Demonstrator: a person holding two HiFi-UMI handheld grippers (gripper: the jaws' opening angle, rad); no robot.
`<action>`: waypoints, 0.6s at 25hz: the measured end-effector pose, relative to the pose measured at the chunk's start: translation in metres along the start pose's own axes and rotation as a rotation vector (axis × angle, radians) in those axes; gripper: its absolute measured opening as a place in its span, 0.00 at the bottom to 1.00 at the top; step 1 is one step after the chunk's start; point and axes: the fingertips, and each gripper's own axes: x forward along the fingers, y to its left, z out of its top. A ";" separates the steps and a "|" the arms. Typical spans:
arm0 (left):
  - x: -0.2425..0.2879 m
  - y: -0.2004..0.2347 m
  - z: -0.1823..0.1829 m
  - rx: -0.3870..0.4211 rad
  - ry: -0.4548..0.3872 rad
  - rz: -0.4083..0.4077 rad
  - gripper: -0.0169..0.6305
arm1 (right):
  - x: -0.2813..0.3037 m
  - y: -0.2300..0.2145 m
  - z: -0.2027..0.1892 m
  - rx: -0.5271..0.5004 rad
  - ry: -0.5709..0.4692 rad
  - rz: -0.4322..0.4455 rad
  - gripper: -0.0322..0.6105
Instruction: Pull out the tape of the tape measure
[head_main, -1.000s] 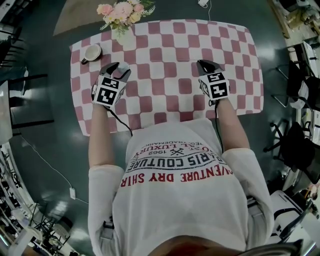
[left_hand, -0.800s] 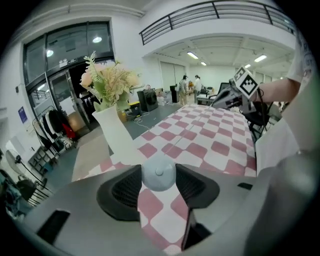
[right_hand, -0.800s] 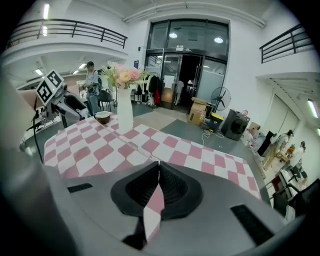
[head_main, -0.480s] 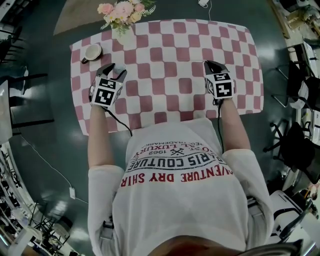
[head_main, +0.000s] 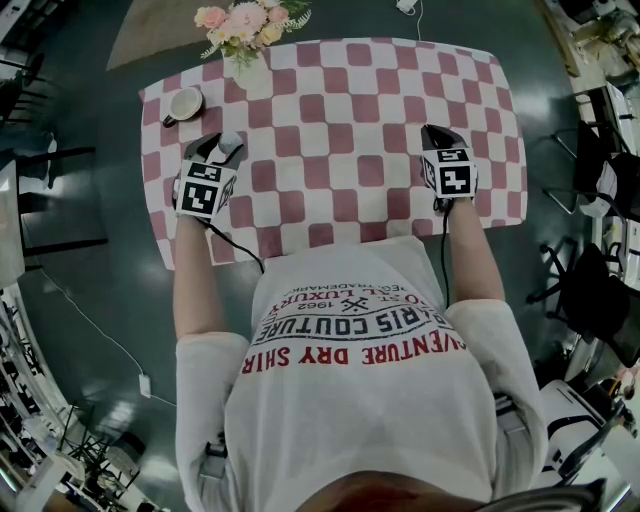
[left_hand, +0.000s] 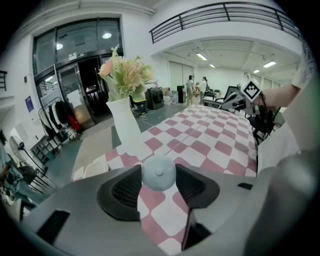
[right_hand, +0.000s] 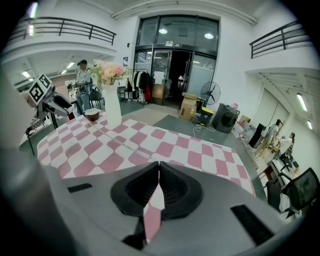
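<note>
Left gripper (head_main: 222, 149): jaws set moderately apart and clamped on the tape measure case (left_hand: 158, 173), a round pale grey body with a small central button. Both ribbed pads bear on its sides. The lower half of the case is cut off behind the gripper body in the left gripper view. In the head view it appears only as a pale blob at the jaw tips.

Right gripper (right_hand: 159, 165): jaws closed tight, pads meeting with no visible gap. A thin pale tape (right_hand: 128, 145) runs across the cloth up to the point where the pads meet. Its end is hidden between them. The far run of the tape fades out toward the left gripper and cannot be followed to the case. In the head view the tape cannot be made out.

The two grippers stand well apart over the near half of the table (head_main: 340, 100), left one near the left edge, right one near the right edge. The table carries a pink-and-white checked cloth.

Each gripper's marker cube faces up, left (head_main: 203, 192) and right (head_main: 452, 176), covering the hands beneath. A dark cable (head_main: 240, 250) trails from the left gripper and passes behind the person's shirt (head_main: 350, 380).

A cup (head_main: 184, 104) sits at the far left corner, beyond the left gripper. A white vase of flowers (head_main: 243, 40) stands at the far edge. Its base is partly masked by blooms in the head view.
</note>
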 end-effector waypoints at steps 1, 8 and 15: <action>0.001 0.000 -0.002 0.009 0.012 0.007 0.38 | 0.001 0.001 -0.001 -0.005 0.003 -0.003 0.10; 0.010 -0.006 -0.021 0.032 0.063 -0.003 0.38 | 0.005 0.009 -0.010 -0.003 0.028 0.002 0.10; 0.021 -0.020 -0.024 -0.012 0.054 -0.067 0.38 | 0.013 0.028 -0.018 -0.002 0.050 0.047 0.10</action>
